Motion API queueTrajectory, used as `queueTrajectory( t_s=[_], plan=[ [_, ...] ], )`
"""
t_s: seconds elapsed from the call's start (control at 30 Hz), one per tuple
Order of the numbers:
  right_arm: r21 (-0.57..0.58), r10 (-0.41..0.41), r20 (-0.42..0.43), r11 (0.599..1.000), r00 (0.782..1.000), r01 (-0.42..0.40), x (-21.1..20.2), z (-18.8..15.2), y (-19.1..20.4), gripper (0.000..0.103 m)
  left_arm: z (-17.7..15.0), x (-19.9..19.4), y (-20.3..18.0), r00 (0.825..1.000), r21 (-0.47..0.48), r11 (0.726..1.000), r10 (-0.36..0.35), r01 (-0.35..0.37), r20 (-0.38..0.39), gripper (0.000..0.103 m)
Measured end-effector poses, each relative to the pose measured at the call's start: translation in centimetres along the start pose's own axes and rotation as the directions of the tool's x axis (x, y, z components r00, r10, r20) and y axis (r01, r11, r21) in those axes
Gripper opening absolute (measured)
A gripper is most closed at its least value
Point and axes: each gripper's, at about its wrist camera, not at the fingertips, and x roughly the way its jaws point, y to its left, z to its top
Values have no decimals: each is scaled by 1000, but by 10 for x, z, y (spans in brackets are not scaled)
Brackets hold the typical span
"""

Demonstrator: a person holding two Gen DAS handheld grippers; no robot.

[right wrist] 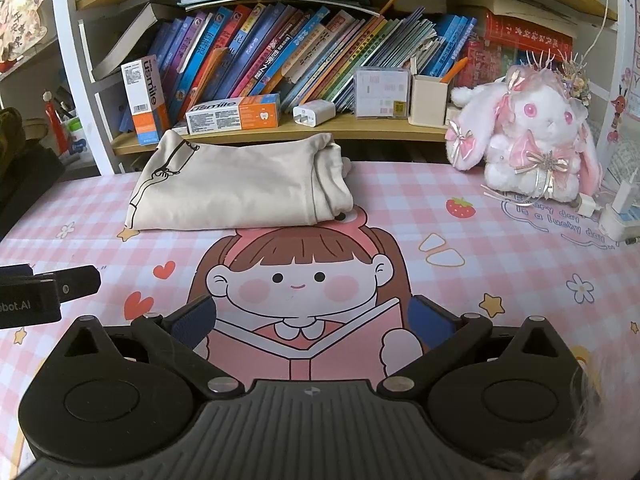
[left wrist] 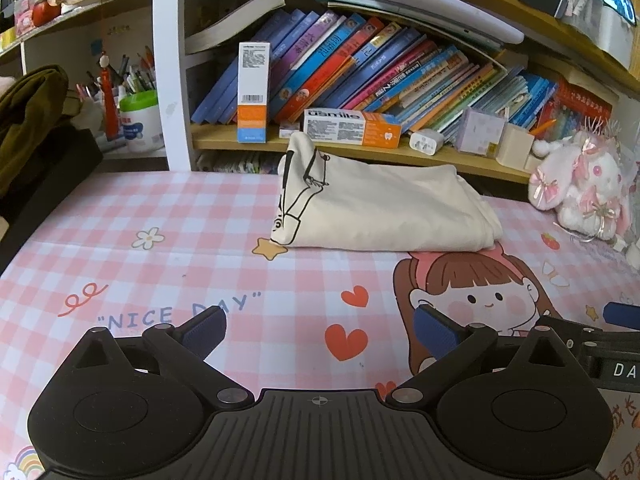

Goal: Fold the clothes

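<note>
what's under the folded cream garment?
The folded cream garment lies on the pink checked mat. A yellow star print and the cartoon girl's pink hat poke out at its near edge. Anything else beneath it is covered.

Desk mat (right wrist: 500, 264) w/ garment (right wrist: 240, 188) (folded)

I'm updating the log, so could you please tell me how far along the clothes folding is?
Done: the cream garment lies folded into a compact bundle at the back of the pink checked mat, below the shelf. In hand: nothing; the left claw and right claw are both open and apart from it. Left: no other unfolded clothing shows on the mat.
</note>
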Motion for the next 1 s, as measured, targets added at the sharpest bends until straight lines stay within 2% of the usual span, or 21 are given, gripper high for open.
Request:
queueTrajectory(
  t_s=[0.73, 1.0],
  plan=[
    [9, -3, 6, 1000, 1000, 3, 6, -4, 2, 103, -2, 4, -2, 1000, 18, 1000, -6, 7, -13, 103],
    [16, -5, 1, 1000, 1000, 5, 8, -5, 2, 103, -2, 3, -5, 999, 17, 999, -31, 31, -12, 103]
  ],
)
